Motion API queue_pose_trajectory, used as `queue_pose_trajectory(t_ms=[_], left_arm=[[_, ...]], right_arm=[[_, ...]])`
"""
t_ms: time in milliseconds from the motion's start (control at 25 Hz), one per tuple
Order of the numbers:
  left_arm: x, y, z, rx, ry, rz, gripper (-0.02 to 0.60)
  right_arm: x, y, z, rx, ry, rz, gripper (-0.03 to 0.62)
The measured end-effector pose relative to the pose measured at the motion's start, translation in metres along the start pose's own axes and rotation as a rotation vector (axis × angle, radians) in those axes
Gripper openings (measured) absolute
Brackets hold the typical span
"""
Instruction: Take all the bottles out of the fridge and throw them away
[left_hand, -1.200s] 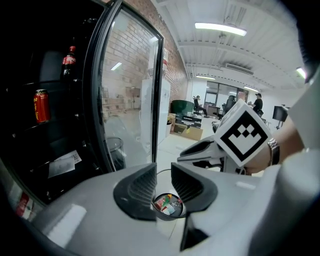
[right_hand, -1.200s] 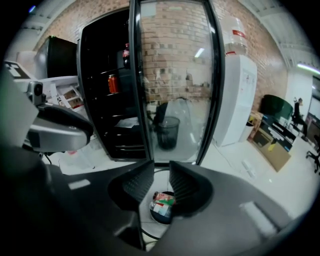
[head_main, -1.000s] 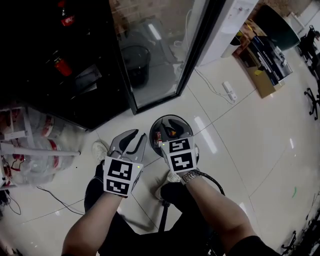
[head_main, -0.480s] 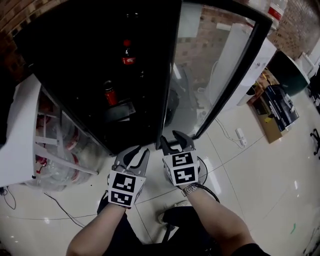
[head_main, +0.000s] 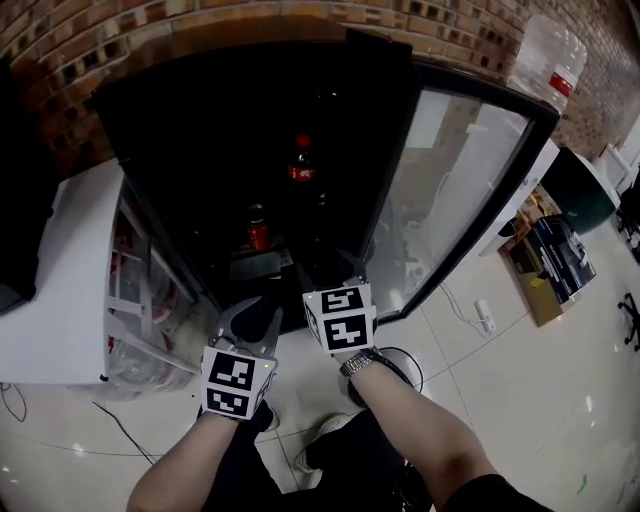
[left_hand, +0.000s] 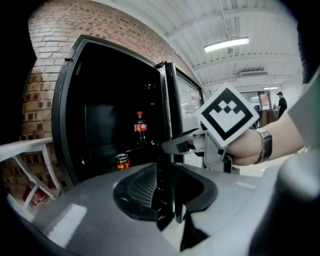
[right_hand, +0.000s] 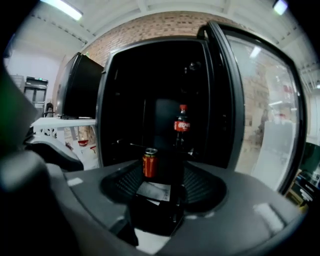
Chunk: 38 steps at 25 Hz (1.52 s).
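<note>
Brick wall backs a black fridge (head_main: 200, 150) whose glass door (head_main: 455, 200) stands swung open to the right, as a person brings two tongs up toward its dark interior. One cola bottle (head_main: 301, 165) with a red label stands upright on a far upper shelf; one red can (head_main: 257, 230) sits lower and nearer, slightly to its left. The right tongs (right_hand: 160, 200) have just been opening and stand moderately wide with nothing between them. The left tongs (left_hand: 167, 200) are drawn narrow, likewise empty.

The likely trouble is the can. It sits in the line of reach, so tongs heading for the bottle could clip it and knock it off its shelf. The bottle itself could topple if gripped high on the neck or nudged before the jaws close.

Counted: one bottle and one can inside the fridge, two tongs, and one large water jug (head_main: 548, 55) outside at far right.
</note>
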<state>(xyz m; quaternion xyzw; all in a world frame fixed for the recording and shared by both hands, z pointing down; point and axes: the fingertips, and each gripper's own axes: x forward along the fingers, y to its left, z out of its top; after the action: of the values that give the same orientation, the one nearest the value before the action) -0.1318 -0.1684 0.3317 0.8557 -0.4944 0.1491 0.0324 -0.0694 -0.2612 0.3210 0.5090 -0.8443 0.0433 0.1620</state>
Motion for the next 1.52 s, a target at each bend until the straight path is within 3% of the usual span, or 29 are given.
queue_pose_trajectory(t_ms=[120,320,760,1360,1520], left_arm=[[-0.001,0.021,0.007,0.016,-0.004,0.008,0.091],[0.010,0.047,0.019,0.033,-0.008,-0.005,0.091],[0.051,0.083,0.040,0.046,-0.027,-0.052,0.091],[0.074,0.105,0.025,0.026,0.003,-0.065,0.091],[0.076,0.106,0.020,0.017,0.013,-0.069,0.091]], right_arm=[[0.022,0.000,0.028,0.017,-0.026,-0.020,0.238],[0.060,-0.012,0.061,0.040,-0.031,-0.083,0.302],[0.125,-0.043,0.089,0.110,-0.034,-0.216,0.368],[0.175,-0.071,0.081,0.145,0.011,-0.341,0.368],[0.179,-0.076,0.084,0.142,0.020,-0.343,0.310]])
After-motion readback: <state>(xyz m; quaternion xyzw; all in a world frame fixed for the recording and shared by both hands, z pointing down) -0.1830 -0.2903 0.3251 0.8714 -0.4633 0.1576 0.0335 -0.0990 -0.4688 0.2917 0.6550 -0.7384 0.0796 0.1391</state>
